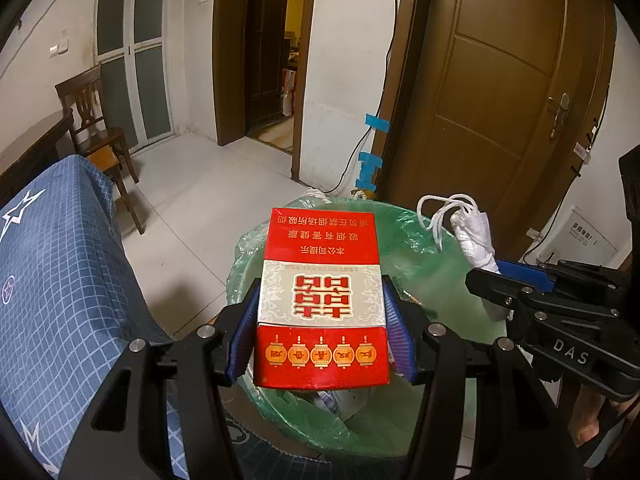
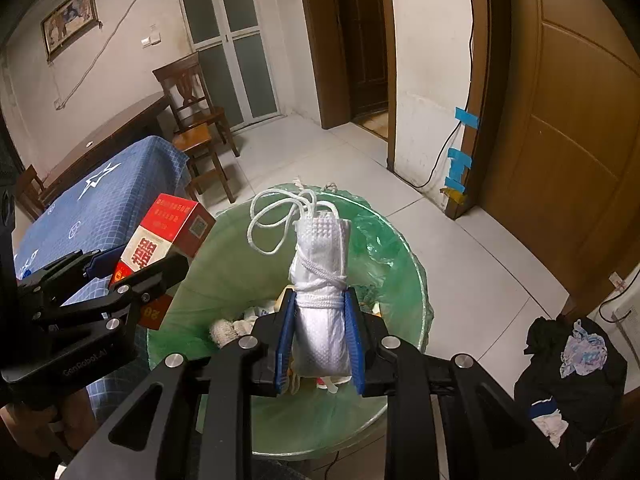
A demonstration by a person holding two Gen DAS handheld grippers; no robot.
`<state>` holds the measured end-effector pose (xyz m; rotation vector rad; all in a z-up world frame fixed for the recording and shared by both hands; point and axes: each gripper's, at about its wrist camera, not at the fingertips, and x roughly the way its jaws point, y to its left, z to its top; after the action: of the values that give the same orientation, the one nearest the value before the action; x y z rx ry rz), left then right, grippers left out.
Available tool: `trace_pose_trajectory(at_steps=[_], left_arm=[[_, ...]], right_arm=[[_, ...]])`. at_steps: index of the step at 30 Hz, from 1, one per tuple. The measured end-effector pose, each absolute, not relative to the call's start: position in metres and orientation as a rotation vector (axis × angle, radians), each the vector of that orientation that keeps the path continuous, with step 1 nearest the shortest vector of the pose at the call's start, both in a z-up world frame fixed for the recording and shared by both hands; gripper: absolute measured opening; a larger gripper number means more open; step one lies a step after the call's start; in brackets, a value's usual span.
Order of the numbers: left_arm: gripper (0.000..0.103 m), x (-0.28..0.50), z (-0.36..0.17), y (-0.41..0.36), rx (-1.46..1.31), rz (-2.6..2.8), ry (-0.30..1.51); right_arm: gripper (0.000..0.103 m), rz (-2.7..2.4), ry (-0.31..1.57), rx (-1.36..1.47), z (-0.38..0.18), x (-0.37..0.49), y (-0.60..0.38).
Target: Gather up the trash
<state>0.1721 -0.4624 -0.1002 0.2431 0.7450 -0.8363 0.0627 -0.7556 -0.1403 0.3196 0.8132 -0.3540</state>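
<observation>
My left gripper [image 1: 321, 312] is shut on a red and white cigarette carton [image 1: 320, 296], held flat over a trash bin [image 1: 436, 240] lined with a green bag. The same carton [image 2: 168, 236] shows at the left of the right wrist view, in the left gripper [image 2: 136, 276]. My right gripper [image 2: 321, 334] is shut on a rolled white cloth bundle [image 2: 322, 292] tied with a white cord, upright above the bin [image 2: 404, 280]. That bundle [image 1: 476, 236] and the right gripper [image 1: 504, 280] appear at the right of the left wrist view. Scraps of trash lie at the bin's bottom.
A table under a blue checked cloth [image 1: 60, 280] stands left of the bin. Wooden chairs [image 2: 200, 120] stand behind it. A brown door [image 1: 508, 92] and a cable taped to the wall [image 1: 372, 160] are beyond. A heap of dark clothes [image 2: 568, 380] lies on the floor at the right.
</observation>
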Motion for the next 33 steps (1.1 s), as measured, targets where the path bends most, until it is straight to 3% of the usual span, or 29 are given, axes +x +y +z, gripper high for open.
trace_pose_trajectory(at_steps=[12, 13, 14, 15, 25, 28, 29, 33], left_arm=[[0.054, 0.173, -0.102, -0.463, 0.241, -0.830, 0.757], [0.055, 0.174, -0.102, -0.463, 0.239, -0.828, 0.760], [0.058, 0.176, -0.103, -0.462, 0.238, -0.820, 0.768], [0.069, 0.177, -0.104, -0.461, 0.232, -0.814, 0.770], [0.082, 0.181, -0.101, -0.443, 0.207, -0.779, 0.772], [0.087, 0.173, -0.093, -0.428, 0.195, -0.785, 0.754], [0.090, 0.168, -0.090, -0.420, 0.193, -0.788, 0.739], [0.097, 0.142, -0.079, -0.387, 0.201, -0.795, 0.685]], right_arm=[[0.027, -0.349, 0.819, 0.324, -0.147, 0.062, -0.757], [0.030, -0.349, 0.815, 0.332, -0.147, 0.062, -0.758], [0.044, -0.350, 0.808, 0.342, -0.147, 0.061, -0.761], [0.053, -0.354, 0.800, 0.349, -0.147, 0.059, -0.763], [0.056, -0.340, 0.742, 0.366, -0.137, 0.034, -0.748], [0.066, -0.331, 0.678, 0.343, -0.122, 0.012, -0.723], [0.074, -0.328, 0.654, 0.332, -0.117, 0.004, -0.714], [0.082, -0.340, 0.560, 0.243, -0.098, -0.031, -0.665]])
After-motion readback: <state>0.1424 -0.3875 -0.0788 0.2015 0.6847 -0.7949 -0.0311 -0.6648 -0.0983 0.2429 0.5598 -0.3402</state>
